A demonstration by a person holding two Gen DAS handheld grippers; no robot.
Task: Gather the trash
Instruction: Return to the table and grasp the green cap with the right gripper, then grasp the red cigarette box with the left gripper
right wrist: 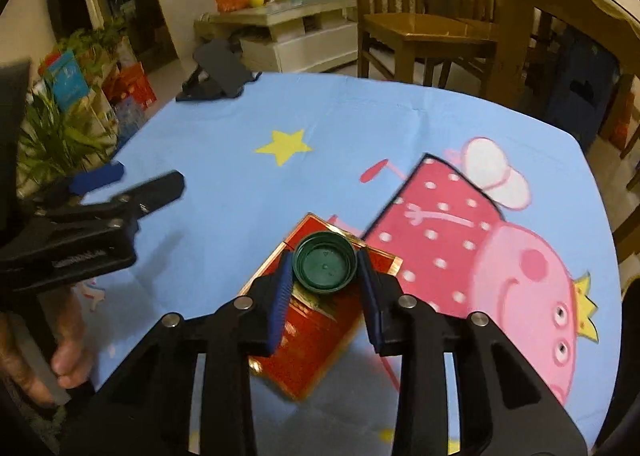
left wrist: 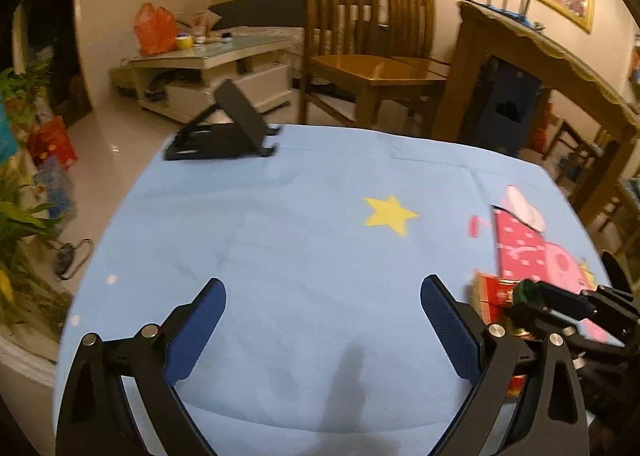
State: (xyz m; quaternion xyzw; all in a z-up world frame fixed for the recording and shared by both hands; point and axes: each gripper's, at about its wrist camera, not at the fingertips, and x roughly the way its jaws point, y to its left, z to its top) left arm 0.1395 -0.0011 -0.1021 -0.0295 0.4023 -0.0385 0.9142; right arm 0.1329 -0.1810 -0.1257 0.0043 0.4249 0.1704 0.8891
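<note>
R gripper point(right wrist: 325, 268) holds a dark green round plastic bottle cap point(right wrist: 325, 266), open side up, between its blue ribbed pads point(right wrist: 280, 296); both pads press on the cap's rim, jaws narrow. Cap sits at frame centre in the R wrist view, right over a flat red box w/ gold edging point(right wrist: 316, 340) that lies on the light blue cartoon-print tablecloth point(right wrist: 224, 127). Can't tell if the cap touches the box or hangs just above it. Pink pig print point(right wrist: 520, 280) fills the right half of that view, yellow star print point(right wrist: 284, 145) upper centre.

L gripper point(left wrist: 323, 308) stands wide, nothing between its blue pads point(left wrist: 200, 328), only bare cloth under them, lower centre of the L wrist view. In the R wrist view it shows at mid left, w/ a person's fingers point(right wrist: 68, 360) on its handle at lower left. In the L wrist view the cap and red box sit at lower right, partly behind the L gripper's right finger.

Black folding stand point(left wrist: 224, 127) at the cloth's far edge, upper left. Behind: wooden chairs point(left wrist: 352, 55) top centre, pale coffee table point(left wrist: 208, 67) w/ orange plastic bag point(left wrist: 154, 29) upper left, green plants point(left wrist: 20, 215) at left edge
</note>
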